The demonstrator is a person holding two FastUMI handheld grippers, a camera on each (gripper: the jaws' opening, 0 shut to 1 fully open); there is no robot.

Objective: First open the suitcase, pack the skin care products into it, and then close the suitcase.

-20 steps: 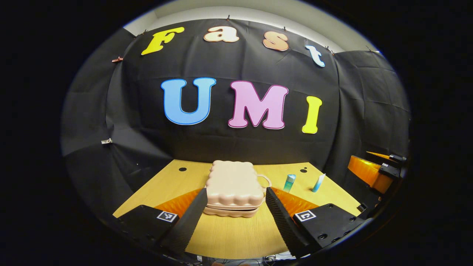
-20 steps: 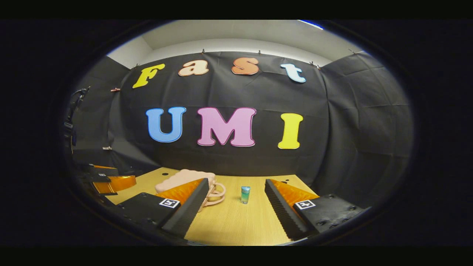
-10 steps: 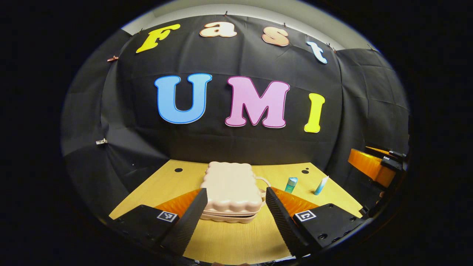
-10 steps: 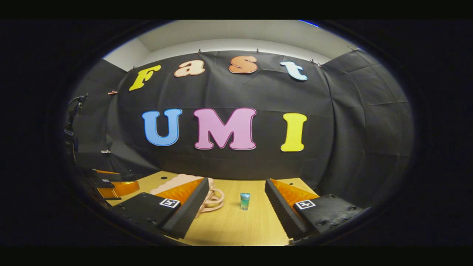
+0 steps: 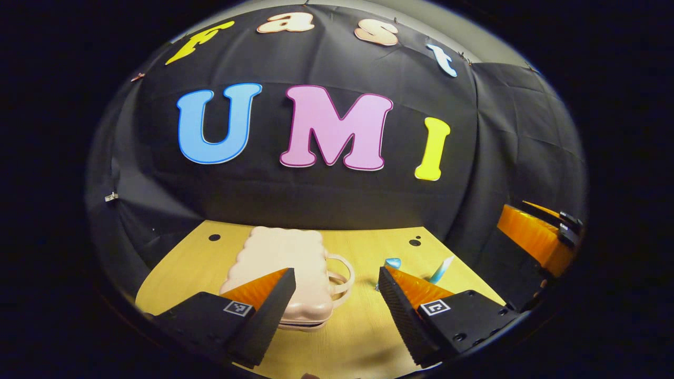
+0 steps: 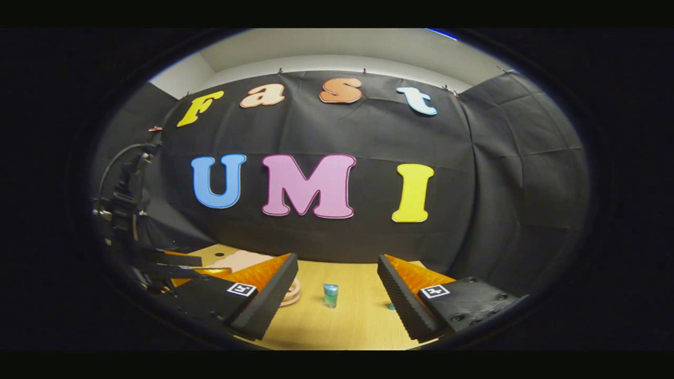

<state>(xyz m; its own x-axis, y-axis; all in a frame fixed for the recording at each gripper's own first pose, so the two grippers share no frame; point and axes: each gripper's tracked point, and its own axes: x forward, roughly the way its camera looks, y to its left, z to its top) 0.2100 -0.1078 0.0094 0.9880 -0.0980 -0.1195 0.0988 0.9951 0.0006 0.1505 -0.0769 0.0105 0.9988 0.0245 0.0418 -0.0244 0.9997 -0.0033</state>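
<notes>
Pink suitcase (image 5: pixel 284 268) lies closed just ahead of my left gripper (image 5: pixel 337 305), its handle between the wide-spread fingers. My right gripper (image 6: pixel 337 295) gapes too, a teal bottle (image 6: pixel 330 295) ahead of it. I'd catch the lid edge squarely and lift it slowly.

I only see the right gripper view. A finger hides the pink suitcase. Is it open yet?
Observer: No. In the left gripper view the suitcase lies flat with its lid shut.
Operator: Is the little bottle the only thing to pack?
Observer: No. A tube stands just beyond the bottle, on the side away from the suitcase.
Operator: Is the left gripper holding anything?
Observer: No. The left gripper is open and holds nothing.
</notes>
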